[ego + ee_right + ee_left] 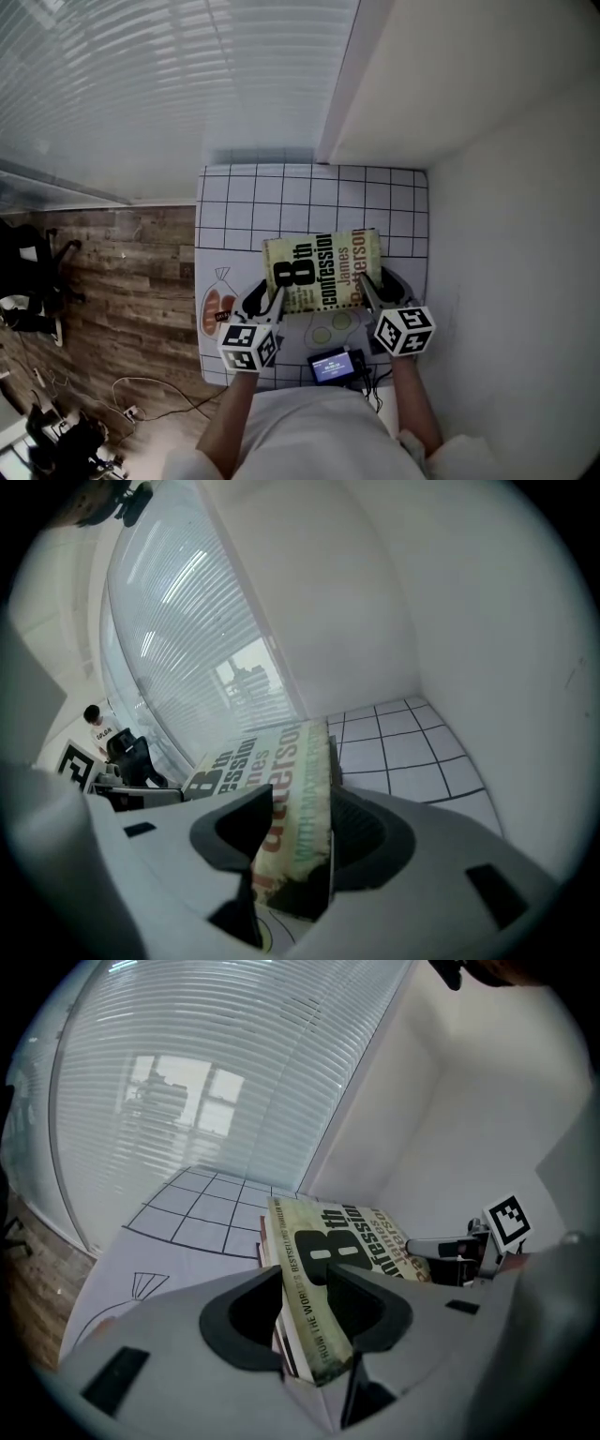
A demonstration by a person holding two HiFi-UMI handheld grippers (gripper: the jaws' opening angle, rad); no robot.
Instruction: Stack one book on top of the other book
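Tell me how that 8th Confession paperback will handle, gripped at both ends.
Probably bendy: the paperback shows worn, soft-looking cover edges, so it may sag between the left gripper and right gripper. Likely fairly light. It is flat, so it should not roll.

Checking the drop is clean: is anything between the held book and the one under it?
Nothing visible does. The left gripper and right gripper clamp the 8th Confession book by its side edges, and the lower book shows its dark edge directly beneath it.
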